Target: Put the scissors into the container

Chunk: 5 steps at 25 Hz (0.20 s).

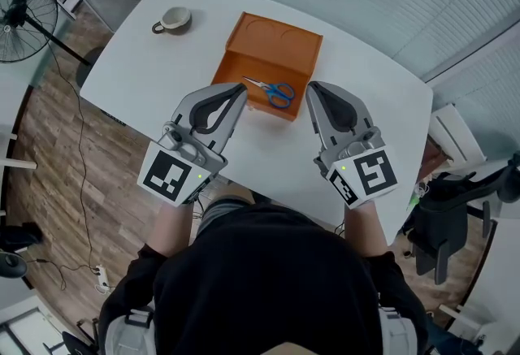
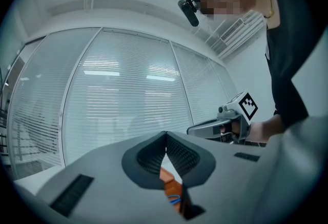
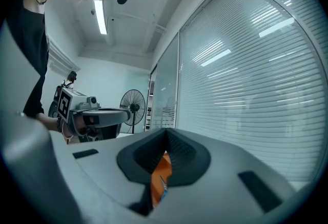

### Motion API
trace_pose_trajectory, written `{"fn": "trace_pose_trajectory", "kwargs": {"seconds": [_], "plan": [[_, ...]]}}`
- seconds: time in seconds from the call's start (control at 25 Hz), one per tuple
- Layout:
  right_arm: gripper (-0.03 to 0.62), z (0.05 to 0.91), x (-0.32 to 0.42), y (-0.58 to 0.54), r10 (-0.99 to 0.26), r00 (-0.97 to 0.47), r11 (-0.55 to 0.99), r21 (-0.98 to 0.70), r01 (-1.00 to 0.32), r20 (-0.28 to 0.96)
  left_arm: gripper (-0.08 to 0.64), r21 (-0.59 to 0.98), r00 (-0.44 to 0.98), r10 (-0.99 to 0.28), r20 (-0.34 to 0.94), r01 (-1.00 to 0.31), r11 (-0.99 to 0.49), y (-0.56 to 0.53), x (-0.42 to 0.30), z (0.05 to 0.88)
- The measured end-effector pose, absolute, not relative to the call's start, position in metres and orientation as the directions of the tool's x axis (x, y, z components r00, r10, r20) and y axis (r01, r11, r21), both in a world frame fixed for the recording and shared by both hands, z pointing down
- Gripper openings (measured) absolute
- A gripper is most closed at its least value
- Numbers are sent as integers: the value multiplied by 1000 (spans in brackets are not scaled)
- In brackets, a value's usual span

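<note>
A smooth white desk [image 1: 382, 101] with rounded corners carries an orange container [image 1: 276, 43], a shallow rectangular box lying open. Its far half is a flat panel with two round embossed rings, and its near half is a low-walled tray. The scissors [image 1: 273, 90] lie inside that near tray, with the thin metal blades pointing left and the blue plastic loop handles to the right. The left tool [image 1: 241, 88] and the right tool [image 1: 311, 90] rest just near of the container, one at each near corner, each a grey moulded shell with a black-and-white marker cube at its back. Each tool's dark ribbed pads are pressed together at the tips with nothing between them. A small pale mug [image 1: 173, 19] with a dark handle stands at the desk's far left. Beyond it, a fan [image 1: 24, 16] with a round wire cage stands on the plank floor.
</note>
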State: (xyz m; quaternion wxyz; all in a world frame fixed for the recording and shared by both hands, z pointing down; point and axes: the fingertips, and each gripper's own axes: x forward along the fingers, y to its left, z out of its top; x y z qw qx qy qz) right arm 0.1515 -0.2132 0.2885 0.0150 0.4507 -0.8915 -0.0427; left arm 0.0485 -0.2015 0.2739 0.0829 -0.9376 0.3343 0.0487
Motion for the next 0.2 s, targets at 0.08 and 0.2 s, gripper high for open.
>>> {"fn": "trace_pose_trajectory", "kwargs": {"seconds": [0.08,0.2], "plan": [[3,289,150,-213,-802,-597,594,91,-800,-10,12,-124,771,-619,-151,-636,-761,-201,48,274],[3,289,150,-212,-800,-600,597,93,-797,-12,12,-126,769,-620,-159,-638,-759,-200,48,274]]}}
